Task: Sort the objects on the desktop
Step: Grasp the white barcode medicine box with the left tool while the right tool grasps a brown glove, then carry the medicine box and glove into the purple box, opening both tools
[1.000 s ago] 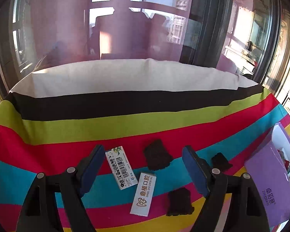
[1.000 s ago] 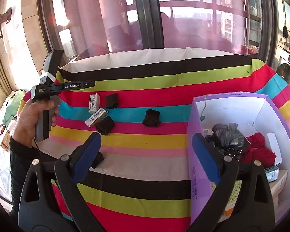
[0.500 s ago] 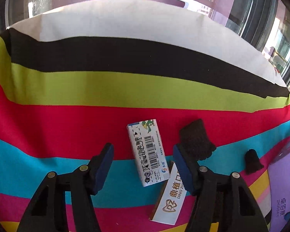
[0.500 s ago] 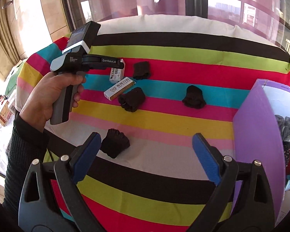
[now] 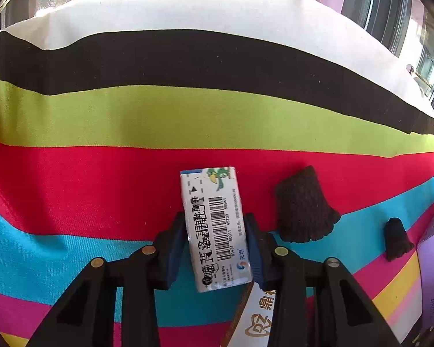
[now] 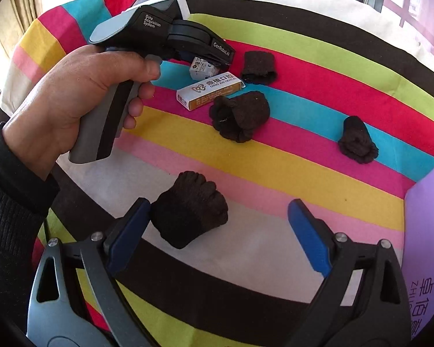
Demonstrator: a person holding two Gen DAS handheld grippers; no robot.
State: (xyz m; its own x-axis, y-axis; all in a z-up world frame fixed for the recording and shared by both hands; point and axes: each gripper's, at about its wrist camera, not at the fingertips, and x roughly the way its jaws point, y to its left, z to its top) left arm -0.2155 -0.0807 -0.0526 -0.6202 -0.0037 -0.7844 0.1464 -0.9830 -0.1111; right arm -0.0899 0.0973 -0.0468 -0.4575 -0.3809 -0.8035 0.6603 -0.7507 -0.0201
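A white box with a barcode (image 5: 214,225) lies on the striped cloth between the pads of my left gripper (image 5: 215,243). Its jaws are closing, and both pads touch the box's long sides. In the right wrist view a hand (image 6: 81,95) holds that left gripper (image 6: 214,55) over the same white box (image 6: 201,69). My right gripper (image 6: 218,211) stands open just above the cloth. A rolled black sock (image 6: 189,209) lies between its fingers, close against the left one.
A white-and-orange dental box (image 6: 209,91) lies beside the barcode box. Three more black sock rolls (image 6: 259,66) (image 6: 240,115) (image 6: 357,140) are scattered on the cloth. A purple box (image 6: 428,231) stands at the right edge.
My left gripper came down over the barcode box and its jaws narrowed onto it. My right gripper swung left and down, from the purple box to the nearest black sock.
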